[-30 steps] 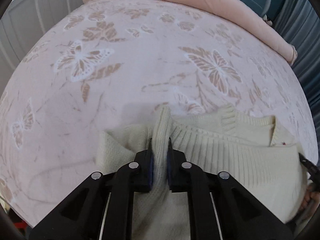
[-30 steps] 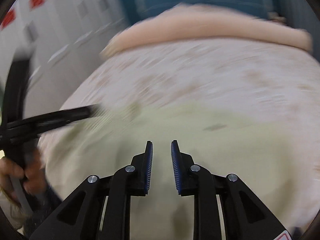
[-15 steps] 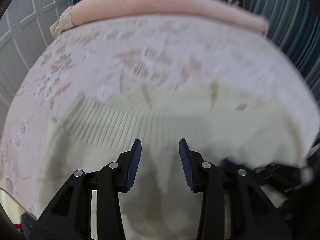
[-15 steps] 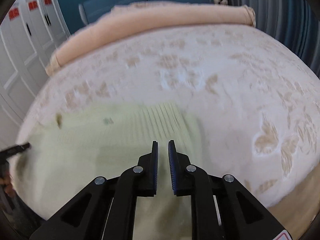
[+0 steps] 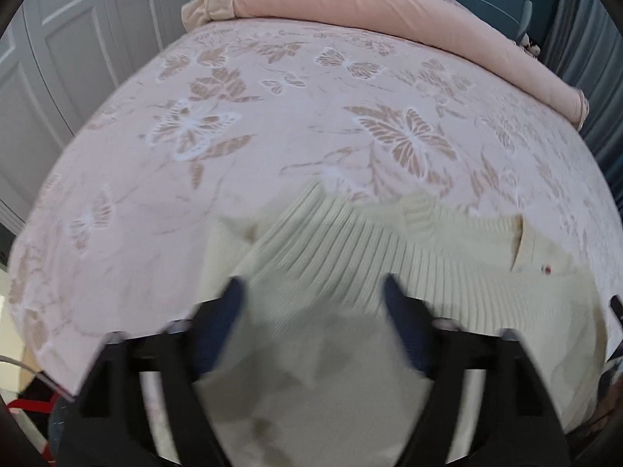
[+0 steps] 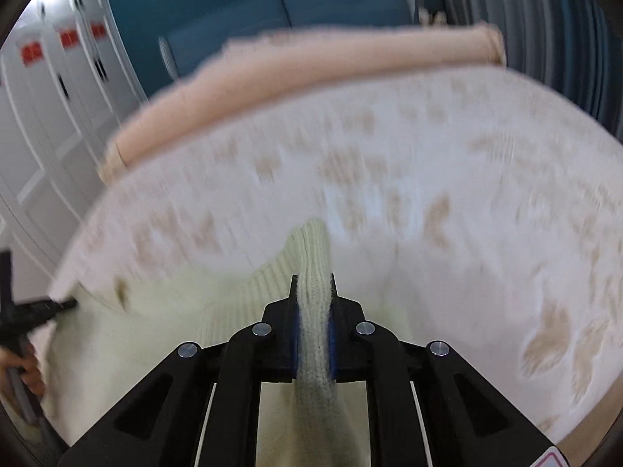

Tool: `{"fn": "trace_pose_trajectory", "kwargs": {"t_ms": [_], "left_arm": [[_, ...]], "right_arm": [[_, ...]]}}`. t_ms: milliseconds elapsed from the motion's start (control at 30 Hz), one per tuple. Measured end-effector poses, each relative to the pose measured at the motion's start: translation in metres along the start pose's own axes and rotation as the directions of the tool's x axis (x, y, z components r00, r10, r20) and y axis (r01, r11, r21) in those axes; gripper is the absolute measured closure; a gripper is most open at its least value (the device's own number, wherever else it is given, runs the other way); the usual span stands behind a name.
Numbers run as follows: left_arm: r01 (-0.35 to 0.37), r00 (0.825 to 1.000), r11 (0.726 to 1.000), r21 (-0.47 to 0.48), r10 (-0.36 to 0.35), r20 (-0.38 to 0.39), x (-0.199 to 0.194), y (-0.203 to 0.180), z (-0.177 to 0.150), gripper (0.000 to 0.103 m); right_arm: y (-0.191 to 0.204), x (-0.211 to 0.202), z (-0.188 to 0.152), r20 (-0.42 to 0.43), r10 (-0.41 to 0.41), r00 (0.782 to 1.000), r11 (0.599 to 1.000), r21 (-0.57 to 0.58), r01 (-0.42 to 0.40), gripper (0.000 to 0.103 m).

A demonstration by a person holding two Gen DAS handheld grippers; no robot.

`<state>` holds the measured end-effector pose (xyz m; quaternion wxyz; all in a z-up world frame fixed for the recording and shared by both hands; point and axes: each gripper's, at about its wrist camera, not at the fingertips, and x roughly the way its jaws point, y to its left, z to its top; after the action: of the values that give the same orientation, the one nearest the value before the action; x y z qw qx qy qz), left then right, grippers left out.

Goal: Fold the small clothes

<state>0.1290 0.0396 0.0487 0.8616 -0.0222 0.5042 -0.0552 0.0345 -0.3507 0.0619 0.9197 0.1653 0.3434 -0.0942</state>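
Note:
A cream ribbed knit sweater (image 5: 389, 257) lies on the near part of a bed with a pink butterfly bedspread (image 5: 311, 109). My left gripper (image 5: 311, 292) is wide open just above the sweater's ribbed fabric and holds nothing. In the right wrist view my right gripper (image 6: 313, 284) is shut on a ribbed fold of the sweater (image 6: 311, 249) and lifts it off the bedspread (image 6: 467, 194). The left gripper's tip (image 6: 58, 305) shows at that view's left edge.
A rolled peach blanket (image 5: 389, 11) lies across the far end of the bed. White cabinet doors (image 5: 78, 39) stand to the left and a teal wall (image 6: 272, 0) behind. The bed edge drops off at the lower left (image 5: 35, 350).
My left gripper let go of the sweater fold and opened wide. My right gripper moved to the sweater's ribbed edge, shut on it and lifted it.

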Motion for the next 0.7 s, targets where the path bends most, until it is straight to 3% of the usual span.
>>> {"fn": "trace_pose_trajectory", "kwargs": {"t_ms": [67, 133, 167, 233, 267, 300, 367, 467, 567, 633, 700], "left_arm": [[-0.032, 0.999, 0.999, -0.015, 0.031, -0.011, 0.012, 0.0, 0.008, 0.02], [-0.037, 0.999, 0.999, -0.031, 0.037, -0.014, 0.023, 0.002, 0.013, 0.023], [-0.021, 0.999, 0.999, -0.044, 0.019, -0.025, 0.028, 0.004, 0.015, 0.03], [-0.014, 0.999, 0.999, -0.05, 0.012, -0.046, 0.035, 0.007, 0.018, 0.073], [-0.01, 0.999, 0.998, -0.06, 0.008, -0.039, 0.033, 0.009, 0.021, 0.082], [0.055, 0.998, 0.995, -0.083, -0.057, -0.021, 0.027, 0.014, 0.026, 0.088], [0.093, 0.996, 0.99, -0.105, -0.091, 0.02, 0.014, 0.016, 0.032, 0.088], [0.054, 0.998, 0.997, -0.056, -0.052, 0.034, 0.019, 0.008, 0.036, 0.088], [-0.013, 1.0, 0.999, -0.03, 0.012, -0.029, 0.056, 0.004, 0.03, 0.087], [-0.06, 0.998, 0.998, 0.013, 0.06, -0.002, 0.047, -0.006, 0.031, 0.083], [-0.091, 0.996, 0.995, 0.035, 0.091, 0.021, 0.029, -0.015, 0.032, 0.08]], "right_arm": [[-0.006, 0.026, -0.006, -0.069, -0.043, 0.997, 0.999, -0.006, 0.043, 0.093], [-0.02, 0.073, -0.028, -0.257, -0.088, 0.962, 0.996, 0.0, 0.091, 0.093], [-0.022, 0.075, -0.032, -0.244, -0.086, 0.966, 0.996, 0.017, 0.093, 0.093], [-0.011, 0.055, -0.02, -0.191, -0.132, 0.973, 0.991, -0.013, 0.132, 0.089], [-0.004, 0.044, -0.018, -0.16, -0.15, 0.976, 0.989, -0.026, 0.148, 0.085], [0.006, 0.028, -0.015, -0.111, -0.157, 0.981, 0.987, -0.047, 0.152, 0.082], [0.024, 0.011, -0.017, -0.073, -0.127, 0.989, 0.989, -0.085, 0.121, 0.082], [0.058, 0.0, -0.03, -0.11, -0.016, 0.994, 0.991, -0.131, 0.001, 0.082], [0.101, -0.003, -0.059, -0.191, 0.107, 0.976, 0.976, -0.169, -0.14, 0.082], [0.128, -0.002, -0.084, -0.258, 0.174, 0.95, 0.956, -0.186, -0.226, 0.082], [0.145, 0.003, -0.107, -0.313, 0.17, 0.934, 0.944, -0.221, -0.246, 0.082]]}}
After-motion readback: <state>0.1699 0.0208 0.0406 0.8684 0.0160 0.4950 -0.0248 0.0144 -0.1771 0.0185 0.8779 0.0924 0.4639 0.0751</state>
